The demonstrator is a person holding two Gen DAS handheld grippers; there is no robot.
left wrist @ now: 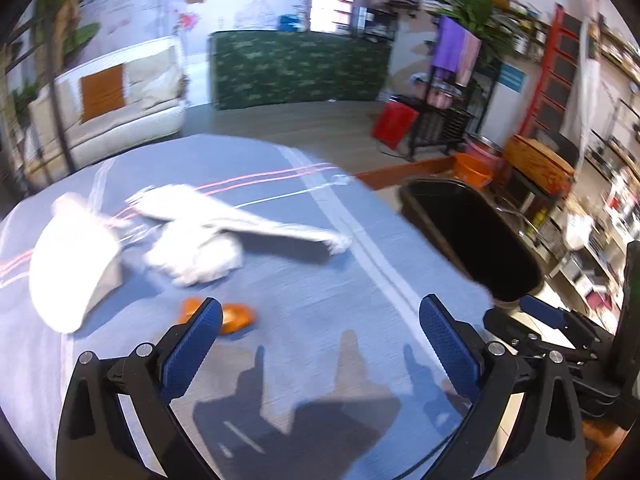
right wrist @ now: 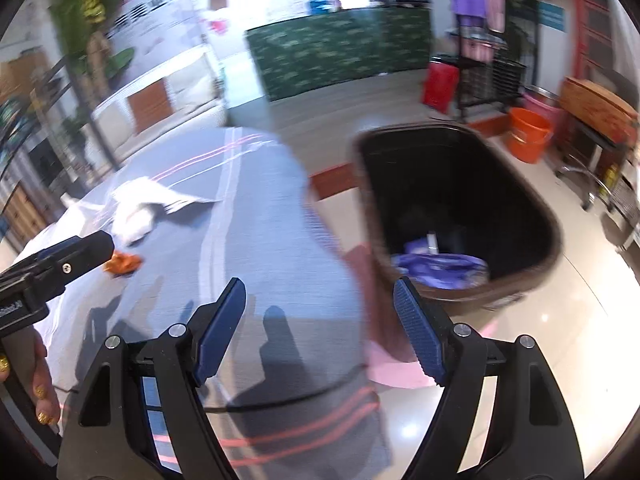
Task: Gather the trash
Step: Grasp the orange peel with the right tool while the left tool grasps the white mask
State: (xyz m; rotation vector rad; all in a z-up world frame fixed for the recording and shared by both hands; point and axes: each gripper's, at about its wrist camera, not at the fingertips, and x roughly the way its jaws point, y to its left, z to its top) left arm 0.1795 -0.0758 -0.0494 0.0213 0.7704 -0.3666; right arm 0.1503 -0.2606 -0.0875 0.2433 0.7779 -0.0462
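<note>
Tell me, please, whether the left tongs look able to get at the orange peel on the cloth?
Probably yes: the left tongs are open and empty, the orange peel lies just ahead by one fingertip, and nothing covers it.

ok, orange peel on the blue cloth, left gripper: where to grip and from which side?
Take the orange peel across its raised middle, coming from above. It lies low on the tablecloth, so a side approach would likely snag fabric. The left gripper is open just behind it; the tissues lie farther back, apart.

Tissues (left wrist: 196, 236) and peel (left wrist: 236, 316) on the table (left wrist: 320, 280), bin (left wrist: 472, 236) beside its right edge, wrapper (right wrist: 440, 264) inside
</note>
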